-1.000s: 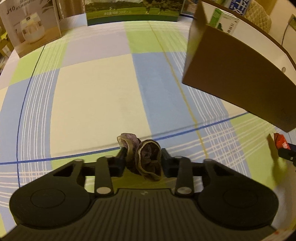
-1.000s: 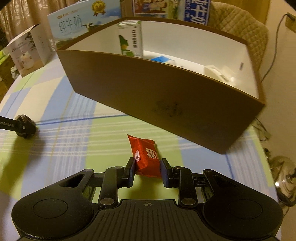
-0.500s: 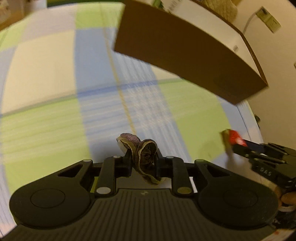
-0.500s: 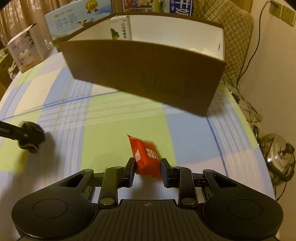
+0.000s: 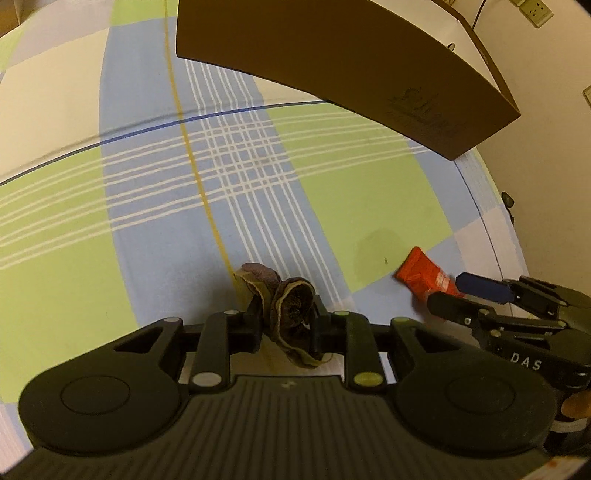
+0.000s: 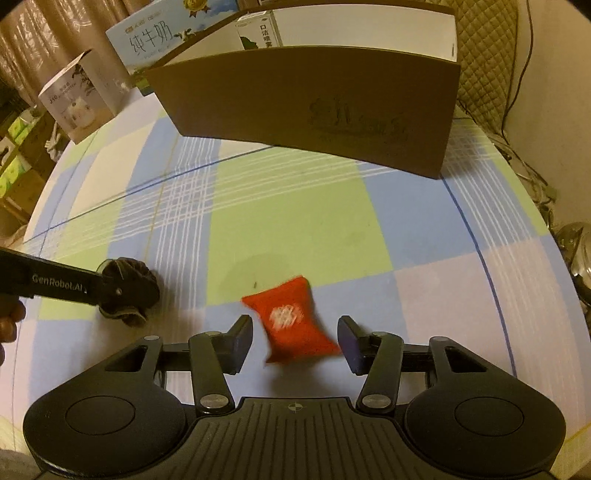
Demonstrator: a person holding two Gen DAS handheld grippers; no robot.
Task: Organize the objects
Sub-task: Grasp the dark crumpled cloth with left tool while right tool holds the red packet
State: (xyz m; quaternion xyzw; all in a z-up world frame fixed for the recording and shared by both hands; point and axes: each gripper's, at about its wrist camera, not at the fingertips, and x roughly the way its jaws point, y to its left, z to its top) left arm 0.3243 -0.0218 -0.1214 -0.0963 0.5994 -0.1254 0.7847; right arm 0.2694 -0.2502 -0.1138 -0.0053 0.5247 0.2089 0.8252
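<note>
We hold the left gripper point(image 5: 284, 325) closed on a dark, crumpled scrunchie point(image 5: 286, 306). Its two fingers point(image 5: 255, 325) press the fabric from both sides, and folds of the scrunchie bulge ahead of the tips and hang below them. In the right wrist view this same scrunchie point(image 6: 129, 291) appears at the end of the left gripper's arm, off to the left of our right tool and above the plaid tablecloth point(image 6: 295, 221).

We hold the right gripper point(image 6: 295, 336) with its jaws apart; they have just been opening. A red snack packet point(image 6: 293, 319) sits between the fingers point(image 6: 240, 339), blurred, and the pads do not press on it: a gap shows on the left side, while on the right the packet's corner lies close to the pad. From the left wrist view the red snack packet point(image 5: 424, 277) lies just ahead of the right gripper's tips point(image 5: 458, 291), to the right of our left tool, on the tablecloth point(image 5: 184, 184).

A brown cardboard box point(image 6: 314, 107), open at the top, stands ahead of both tools, well apart from the packet. In the left wrist view the box point(image 5: 332, 62) is ahead and to the right. A green-and-white carton point(image 6: 258, 31) stands inside it. Beyond the box to the left stand a blue milk carton case point(image 6: 159, 37) and a white product box point(image 6: 81, 96).
</note>
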